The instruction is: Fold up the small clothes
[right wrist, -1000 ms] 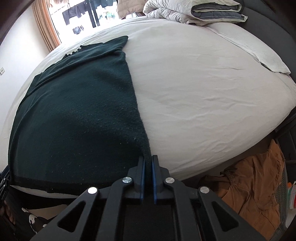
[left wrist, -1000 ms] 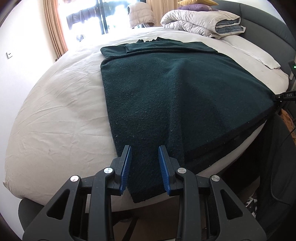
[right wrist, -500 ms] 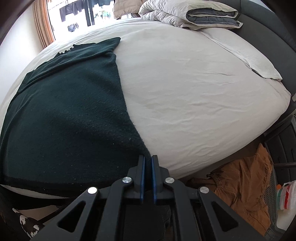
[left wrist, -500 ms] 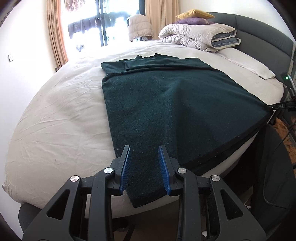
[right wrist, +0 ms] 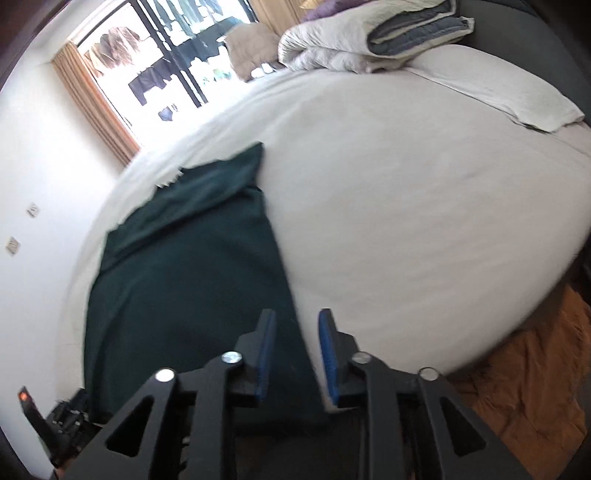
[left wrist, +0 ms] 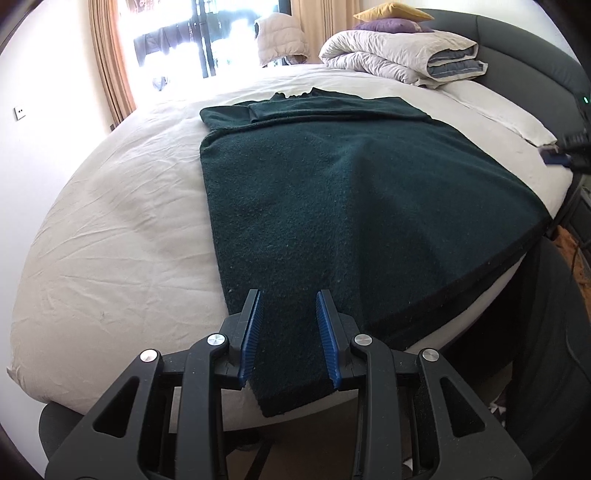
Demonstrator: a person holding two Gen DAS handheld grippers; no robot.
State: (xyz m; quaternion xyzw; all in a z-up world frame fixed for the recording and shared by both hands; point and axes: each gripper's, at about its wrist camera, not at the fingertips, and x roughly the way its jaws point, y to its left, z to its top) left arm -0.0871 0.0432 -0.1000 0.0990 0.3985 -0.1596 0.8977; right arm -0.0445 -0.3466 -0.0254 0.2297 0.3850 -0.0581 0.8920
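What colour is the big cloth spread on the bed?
Dark green garment, with a darker band along its hem; clearest in the left wrist view.

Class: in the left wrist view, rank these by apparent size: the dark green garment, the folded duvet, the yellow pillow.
1. Dark green garment
2. Folded duvet
3. Yellow pillow
The duvet and pillow lie farther back, so true sizes are unsure.

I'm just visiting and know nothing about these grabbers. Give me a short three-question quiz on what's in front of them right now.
1. True or false: the left gripper is clamped shut on the dark green garment.
2. Multiple choice: what sits at the head of the bed? A) a laptop B) a folded duvet C) a suitcase
3. Fill in: beside the right gripper, on the floor next to the bed, lies an ____ cloth.

Key: 1 false, its jaws stand open with the garment's corner between them. 2 B. 3 orange.
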